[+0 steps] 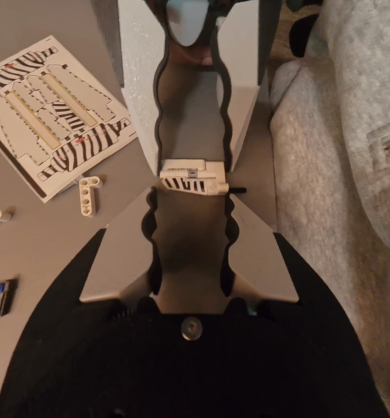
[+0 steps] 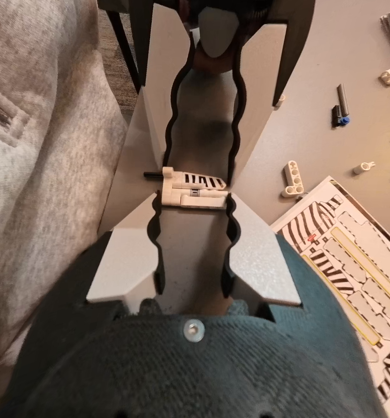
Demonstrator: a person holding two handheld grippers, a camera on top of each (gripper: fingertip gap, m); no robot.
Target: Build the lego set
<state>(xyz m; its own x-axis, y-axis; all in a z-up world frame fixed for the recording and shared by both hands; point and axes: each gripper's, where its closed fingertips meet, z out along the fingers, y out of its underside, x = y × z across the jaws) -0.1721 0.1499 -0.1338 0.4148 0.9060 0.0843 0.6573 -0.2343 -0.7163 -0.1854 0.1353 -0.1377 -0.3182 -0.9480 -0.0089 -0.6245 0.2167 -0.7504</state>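
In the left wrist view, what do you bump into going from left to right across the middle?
Sticker sheet → white L-shaped piece → striped white assembly held between the two claws → short black pin → grey fuzzy clothing.

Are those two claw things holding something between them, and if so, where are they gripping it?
Yes, both pinch one small white lego assembly with a zebra-striped panel. The left gripper seems to grip its striped side, the right gripper its plain white side, tips facing each other.
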